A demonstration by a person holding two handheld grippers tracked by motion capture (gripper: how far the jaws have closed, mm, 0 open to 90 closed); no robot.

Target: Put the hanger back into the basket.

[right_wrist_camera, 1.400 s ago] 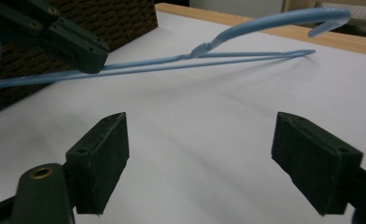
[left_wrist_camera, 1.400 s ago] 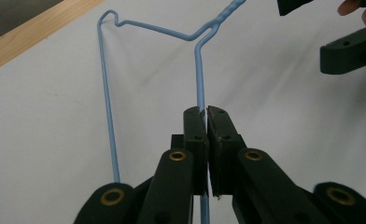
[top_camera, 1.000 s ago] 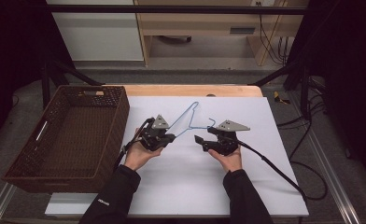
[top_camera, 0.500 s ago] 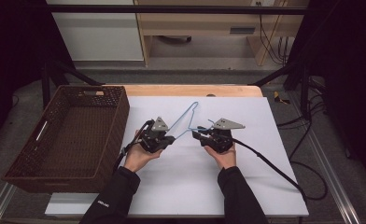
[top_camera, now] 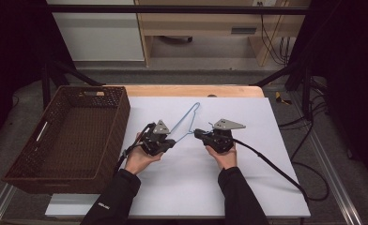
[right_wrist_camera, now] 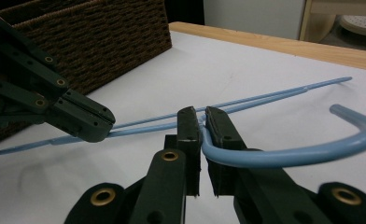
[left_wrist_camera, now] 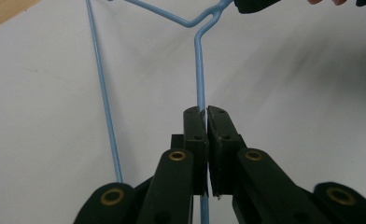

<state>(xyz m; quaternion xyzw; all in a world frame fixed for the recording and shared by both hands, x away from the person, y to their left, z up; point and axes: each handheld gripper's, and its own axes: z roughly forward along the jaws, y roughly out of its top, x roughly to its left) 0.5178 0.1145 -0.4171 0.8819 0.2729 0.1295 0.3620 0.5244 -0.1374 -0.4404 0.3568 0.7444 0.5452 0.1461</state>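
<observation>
Now both are clamped on the blue wire hanger [top_camera: 184, 123] over the white table [top_camera: 266, 154]: left hand-held gripper [top_camera: 169, 142] pinching one straight wire, right hand-held gripper [top_camera: 198, 133] gripping at the hook's base. Off to the left sits the brown wicker basket [top_camera: 118, 117], nothing inside it.

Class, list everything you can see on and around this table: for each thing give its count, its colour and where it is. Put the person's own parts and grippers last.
Thin blue wire hanger: one, blue, mid-table, held at both ends.
Woven wicker basket: one, dark brown, on the table's left edge, nothing in it.
White table sheet: one, white, over the tabletop.
Wooden table edge: one, light wood, along the far side.
Left gripper: one, black, shut on the hanger's wire.
Right gripper: one, black, shut on the wire by the hook.
Hands: two, in dark sleeves, near side.
</observation>
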